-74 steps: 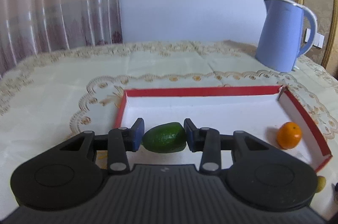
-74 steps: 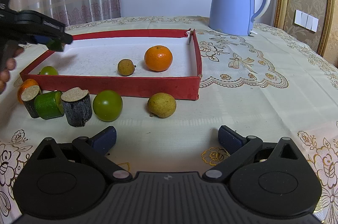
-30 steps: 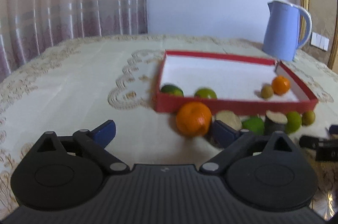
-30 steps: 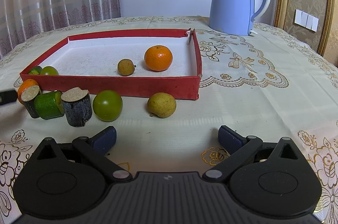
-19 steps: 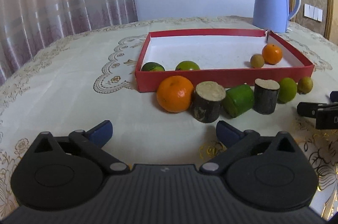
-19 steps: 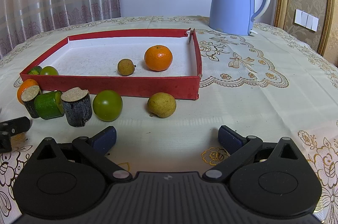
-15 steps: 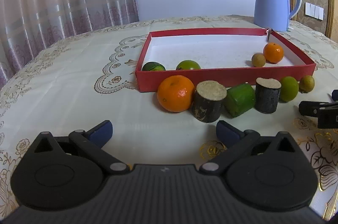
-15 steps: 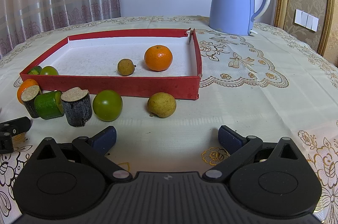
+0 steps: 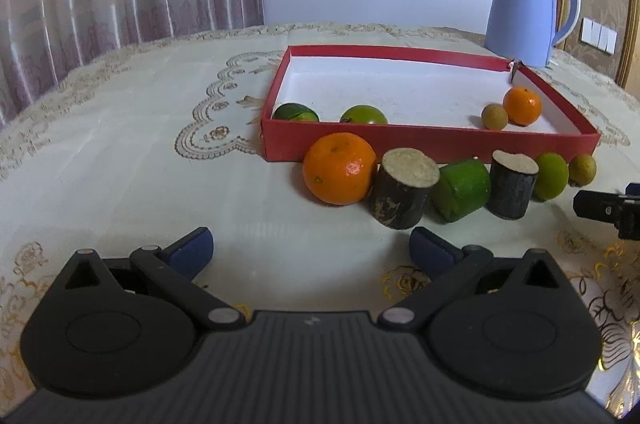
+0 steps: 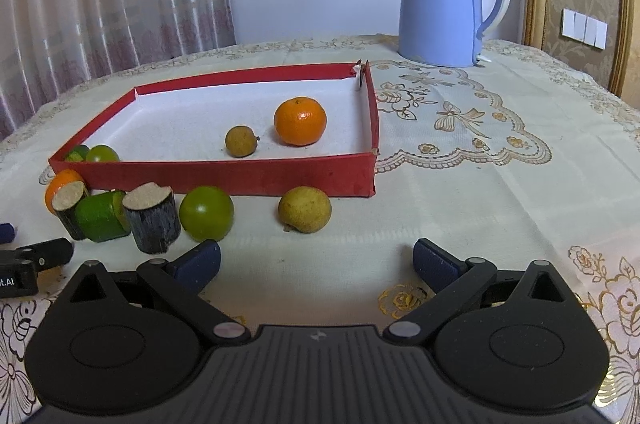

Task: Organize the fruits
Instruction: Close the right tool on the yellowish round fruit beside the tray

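Red tray on bench: holds small orange, brown fruit, two green fruits at its near-left corner.

Outside, along tray's front wall: large orange, two dark stumps, green cylinder, green fruit, yellowish fruit.

Left gripper: fingers spread wide, nothing between them.

Right gripper: fingers spread wide, nothing between them.

Blue kettle behind tray.

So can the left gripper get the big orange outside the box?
Probably yes. The left gripper is open and empty, and only bare tablecloth lies between it and the orange. A dark log piece touches the orange's right side, which may crowd one finger.
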Demonstrator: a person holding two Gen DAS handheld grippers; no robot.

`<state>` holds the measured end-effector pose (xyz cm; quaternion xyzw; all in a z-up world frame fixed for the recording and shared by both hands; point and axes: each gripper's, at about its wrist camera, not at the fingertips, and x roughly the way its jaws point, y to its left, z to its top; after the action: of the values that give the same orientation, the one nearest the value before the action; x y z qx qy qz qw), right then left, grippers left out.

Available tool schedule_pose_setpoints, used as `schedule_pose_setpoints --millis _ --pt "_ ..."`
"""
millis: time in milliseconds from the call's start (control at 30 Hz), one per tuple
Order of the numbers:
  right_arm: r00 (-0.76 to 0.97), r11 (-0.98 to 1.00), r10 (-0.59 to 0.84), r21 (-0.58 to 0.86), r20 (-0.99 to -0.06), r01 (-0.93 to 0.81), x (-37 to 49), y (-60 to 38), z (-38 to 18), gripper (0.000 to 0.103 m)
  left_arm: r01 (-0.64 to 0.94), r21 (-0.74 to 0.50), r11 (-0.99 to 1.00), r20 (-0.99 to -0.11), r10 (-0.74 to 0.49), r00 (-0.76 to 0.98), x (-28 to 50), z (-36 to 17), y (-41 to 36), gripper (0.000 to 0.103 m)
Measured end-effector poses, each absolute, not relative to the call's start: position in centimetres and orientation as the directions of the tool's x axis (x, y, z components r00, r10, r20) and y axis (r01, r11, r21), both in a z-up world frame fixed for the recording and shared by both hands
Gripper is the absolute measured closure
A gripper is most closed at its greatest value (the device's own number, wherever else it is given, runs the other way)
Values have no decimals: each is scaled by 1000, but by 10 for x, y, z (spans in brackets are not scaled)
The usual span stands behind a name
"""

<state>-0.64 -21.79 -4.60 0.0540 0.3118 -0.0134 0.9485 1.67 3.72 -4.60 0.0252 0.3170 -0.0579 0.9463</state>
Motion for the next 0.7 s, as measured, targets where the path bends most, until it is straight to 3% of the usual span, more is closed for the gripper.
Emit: schedule_pose_setpoints --millis 167,267,333,433,533,700 --pt "828 998 -25 29 -560 50 -6 -214 -38 6 125 11 992 -603 -93 792 16 -46 37 0" --pt "832 999 -28 -1 -554 33 -1 -211 -36 20 125 9 992 -604 -95 792 16 -45 37 0" --pt "823 1000 -22 -3 -568 24 4 -210 -36 37 125 8 992 -604 -95 791 16 -45 37 0" --pt "806 1000 -1 12 -592 10 12 -210 -40 52 125 8 992 -604 -95 791 16 -45 37 0" --pt "802 999 22 34 -597 -2 15 -211 -41 64 125 8 992 -604 -95 791 16 -45 36 0" --pt "807 999 34 28 -590 -22 17 -207 -42 73 125 8 992 -604 -95 791 16 -45 36 0"
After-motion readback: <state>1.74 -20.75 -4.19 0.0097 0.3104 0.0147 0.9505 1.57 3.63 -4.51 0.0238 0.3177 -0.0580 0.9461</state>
